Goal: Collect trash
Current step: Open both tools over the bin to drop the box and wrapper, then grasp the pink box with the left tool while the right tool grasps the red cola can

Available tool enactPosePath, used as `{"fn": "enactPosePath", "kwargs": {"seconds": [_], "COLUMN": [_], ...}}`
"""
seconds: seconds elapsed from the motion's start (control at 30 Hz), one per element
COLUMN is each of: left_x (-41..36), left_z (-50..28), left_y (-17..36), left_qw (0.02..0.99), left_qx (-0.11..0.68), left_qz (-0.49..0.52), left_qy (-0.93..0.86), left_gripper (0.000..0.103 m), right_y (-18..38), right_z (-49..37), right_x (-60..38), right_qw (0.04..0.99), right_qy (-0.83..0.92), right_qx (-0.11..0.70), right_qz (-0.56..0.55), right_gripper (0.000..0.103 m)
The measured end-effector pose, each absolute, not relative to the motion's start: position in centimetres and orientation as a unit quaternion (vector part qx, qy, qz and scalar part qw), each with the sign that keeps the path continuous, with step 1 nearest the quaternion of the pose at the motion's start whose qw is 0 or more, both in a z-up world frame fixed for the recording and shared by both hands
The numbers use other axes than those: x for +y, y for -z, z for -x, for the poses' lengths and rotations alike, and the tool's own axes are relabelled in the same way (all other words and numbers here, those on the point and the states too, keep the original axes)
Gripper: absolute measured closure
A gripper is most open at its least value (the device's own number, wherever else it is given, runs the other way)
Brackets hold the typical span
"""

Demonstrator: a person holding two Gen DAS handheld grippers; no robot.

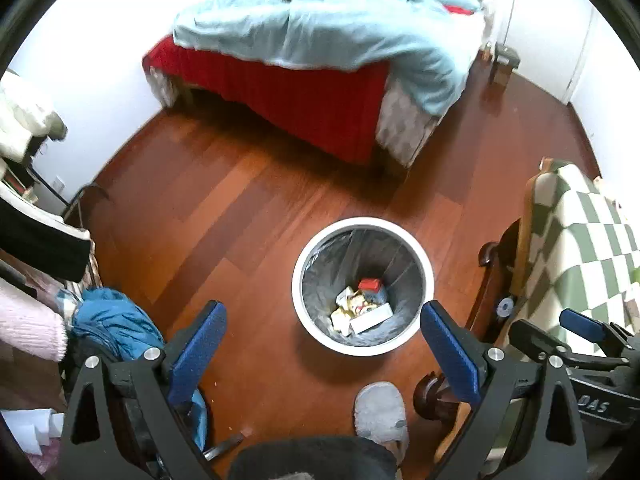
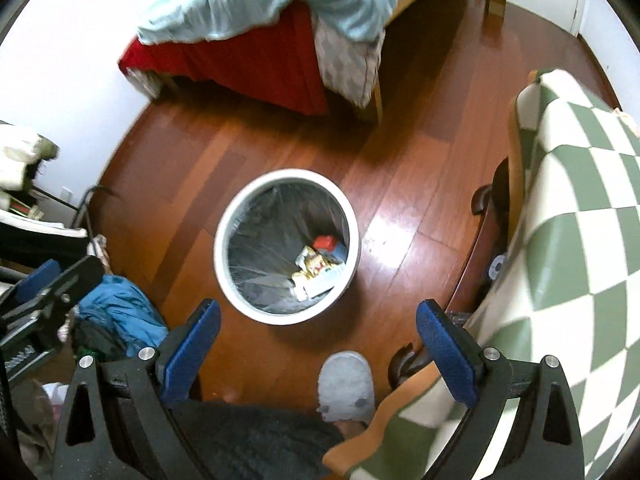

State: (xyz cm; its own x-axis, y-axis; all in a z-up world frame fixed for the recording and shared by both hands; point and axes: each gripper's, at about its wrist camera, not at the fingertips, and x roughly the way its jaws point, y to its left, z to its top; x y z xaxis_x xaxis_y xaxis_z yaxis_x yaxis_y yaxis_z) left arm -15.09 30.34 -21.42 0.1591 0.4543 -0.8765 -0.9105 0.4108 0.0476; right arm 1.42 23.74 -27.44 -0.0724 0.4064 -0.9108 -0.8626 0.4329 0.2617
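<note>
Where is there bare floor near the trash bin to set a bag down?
The widest bare patch is the wood floor between the bed and the trash bin. A narrower strip runs between the bin and the checkered blanket. It is crowded on the left by the blue clothes, and near the slipper.
</note>
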Motion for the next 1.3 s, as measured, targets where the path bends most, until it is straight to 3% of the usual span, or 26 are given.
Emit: {"fn": "enactPosePath", "kwargs": {"seconds": [0.37,0.57,0.9,1.1,1.2,1.3], "left_x": [21.5,16.3,8.5,7.2,7.1,7.4], "left_z": [9.3,-0.4,-20.7,-30.4,-33.0,-34.6], "left_y": [12.6,12.9,20.2,26.4,28.7,30.1], "left_qw": [0.772,0.802,0.785,0.723,0.697,0.678], "left_qx": [0.388,0.405,0.507,0.562,0.572,0.562], "left_qz": [0.203,0.193,0.23,0.325,0.367,0.417], "left_qy": [-0.461,-0.394,-0.272,-0.237,-0.228,-0.225], "left_gripper": [0.004,0.004,0.004,0.005,0.006,0.008], "right_y": [16.8,15.0,20.9,26.1,28.0,29.4], "right_z": [-7.8,-15.8,-34.9,-44.1,-46.5,-48.3], "right_x": [9.7,-0.9,-17.1,-20.2,-19.8,-19.6], "right_qw": [0.686,0.738,0.79,0.781,0.775,0.772], "right_qy": [-0.492,-0.414,-0.2,-0.139,-0.125,-0.12], "right_qx": [0.534,0.533,0.579,0.608,0.618,0.622], "right_qz": [0.049,-0.001,-0.038,-0.044,-0.042,-0.042], "right_gripper": [0.004,0.004,0.004,0.005,0.013,0.013]}}
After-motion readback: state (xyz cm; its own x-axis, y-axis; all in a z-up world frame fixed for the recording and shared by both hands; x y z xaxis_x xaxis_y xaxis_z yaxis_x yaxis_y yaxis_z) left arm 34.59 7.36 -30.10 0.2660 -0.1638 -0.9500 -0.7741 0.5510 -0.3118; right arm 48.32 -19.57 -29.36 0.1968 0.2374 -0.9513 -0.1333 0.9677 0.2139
